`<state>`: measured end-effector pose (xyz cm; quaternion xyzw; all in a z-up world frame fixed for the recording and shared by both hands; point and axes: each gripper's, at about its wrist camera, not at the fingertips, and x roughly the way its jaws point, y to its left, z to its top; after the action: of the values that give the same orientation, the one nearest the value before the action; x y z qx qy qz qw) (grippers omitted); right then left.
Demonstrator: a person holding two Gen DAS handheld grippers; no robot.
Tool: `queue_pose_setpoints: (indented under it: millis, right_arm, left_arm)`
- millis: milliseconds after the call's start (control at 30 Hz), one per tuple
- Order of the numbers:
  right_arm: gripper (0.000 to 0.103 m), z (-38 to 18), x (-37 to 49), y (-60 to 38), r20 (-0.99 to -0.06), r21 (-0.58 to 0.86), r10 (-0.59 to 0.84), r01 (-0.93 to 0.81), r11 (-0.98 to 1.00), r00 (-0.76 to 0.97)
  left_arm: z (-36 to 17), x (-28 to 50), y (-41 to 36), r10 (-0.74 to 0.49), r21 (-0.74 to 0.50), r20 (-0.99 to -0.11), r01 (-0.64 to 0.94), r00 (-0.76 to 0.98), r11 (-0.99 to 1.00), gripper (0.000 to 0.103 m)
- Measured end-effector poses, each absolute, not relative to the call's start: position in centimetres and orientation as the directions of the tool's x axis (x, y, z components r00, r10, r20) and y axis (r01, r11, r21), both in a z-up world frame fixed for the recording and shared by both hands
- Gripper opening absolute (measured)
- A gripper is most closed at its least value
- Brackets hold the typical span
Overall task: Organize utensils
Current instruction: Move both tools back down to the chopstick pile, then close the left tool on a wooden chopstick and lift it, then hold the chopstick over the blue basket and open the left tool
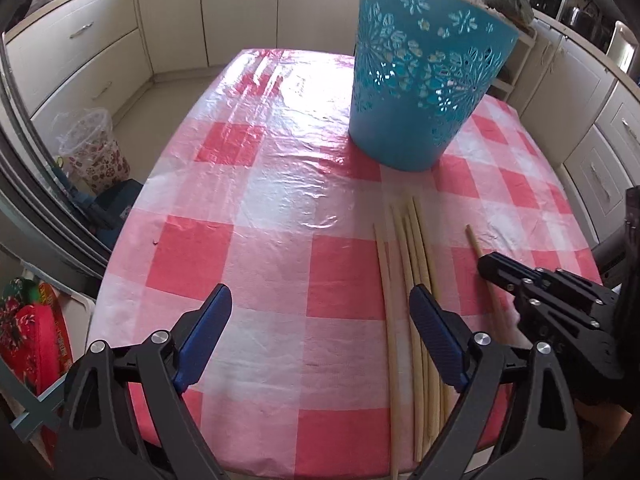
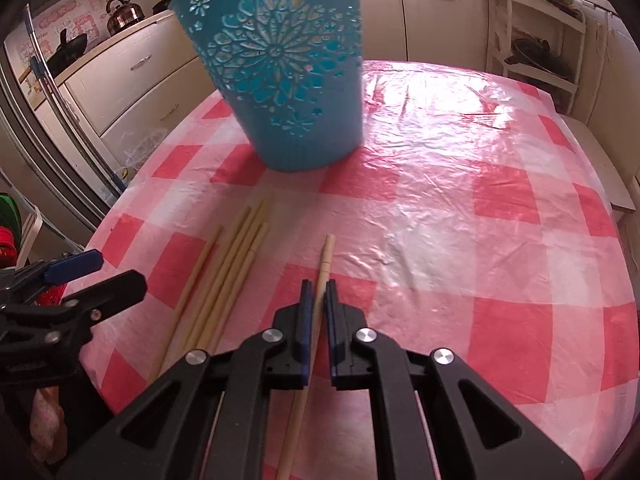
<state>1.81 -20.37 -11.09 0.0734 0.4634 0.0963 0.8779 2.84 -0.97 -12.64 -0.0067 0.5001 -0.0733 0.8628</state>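
Observation:
A tall teal basket [image 1: 424, 80] with flower cut-outs stands upright on the red-and-white checked table [image 1: 280, 208]; the basket [image 2: 288, 76] also fills the upper left of the right wrist view. Several pale wooden chopsticks [image 1: 412, 264] lie side by side near the front edge. My left gripper [image 1: 320, 308] is open, its right finger over the bundle and nothing between the pads. One single chopstick [image 2: 325, 256] lies apart to the right of the bundle [image 2: 228, 268]. My right gripper [image 2: 319, 292] is shut on it, blue pads pressing both sides. The right gripper [image 1: 496, 268] shows in the left wrist view too.
Cream kitchen cabinets [image 1: 80, 52] ring the table. A patterned bin [image 1: 96, 152] with a plastic liner stands on the floor at left. A white shelf rack [image 2: 536, 40] stands at the far right. A kettle [image 2: 124, 12] sits on the counter.

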Motion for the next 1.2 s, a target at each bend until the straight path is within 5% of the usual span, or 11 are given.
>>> queue_pose_setpoints:
  millis: [133, 233, 333, 400, 500, 767, 1000, 1200]
  right_arm:
    - [0.007, -11.3, 1.0, -21.5, -0.780, 0.265, 0.268, -0.090, 0.960, 0.566]
    - [0.007, -11.4, 0.9, -21.7, -0.769, 0.286, 0.280, -0.081, 0.955, 0.575]
    - [0.007, -11.5, 1.2, -21.9, -0.762, 0.306, 0.295, -0.080, 0.949, 0.576]
    - [0.007, -11.6, 1.1, -22.2, -0.757, 0.317, 0.304, -0.082, 0.945, 0.578]
    - [0.007, -11.5, 1.0, -22.3, -0.752, 0.317, 0.308, -0.089, 0.944, 0.583]
    - [0.007, -11.8, 0.8, -22.8, -0.732, 0.347, 0.333, -0.096, 0.933, 0.595]
    - [0.007, -11.9, 0.8, -23.1, -0.722, 0.367, 0.346, -0.092, 0.926, 0.599]
    - [0.007, -12.1, 0.7, -23.4, -0.714, 0.385, 0.359, -0.090, 0.918, 0.602]
  left_arm:
    - [-13.5, 3.6, -2.5, -0.107, -0.040, -0.872, 0.148, 0.477, 0.988, 0.080]
    - [-14.1, 4.3, -3.5, -0.086, -0.010, -0.884, 0.166, 0.459, 0.986, 0.066]
    - [-14.4, 4.6, -4.3, -0.064, 0.025, -0.883, 0.182, 0.465, 0.983, 0.049]
    - [-14.3, 4.7, -4.8, -0.076, 0.020, -0.883, 0.199, 0.464, 0.980, 0.026]
    - [-14.2, 4.6, -5.8, -0.095, 0.029, -0.883, 0.254, 0.460, 0.967, 0.005]
    - [-10.3, 4.7, -2.4, -0.225, -0.131, -0.845, 0.220, 0.484, 0.967, 0.004]
    - [4.3, 5.1, 1.5, -0.371, -0.272, -0.537, 0.261, 0.757, 0.926, 0.004]
    - [10.5, 8.3, -1.1, -0.375, -0.266, -0.270, 0.306, 0.887, 0.914, 0.005]
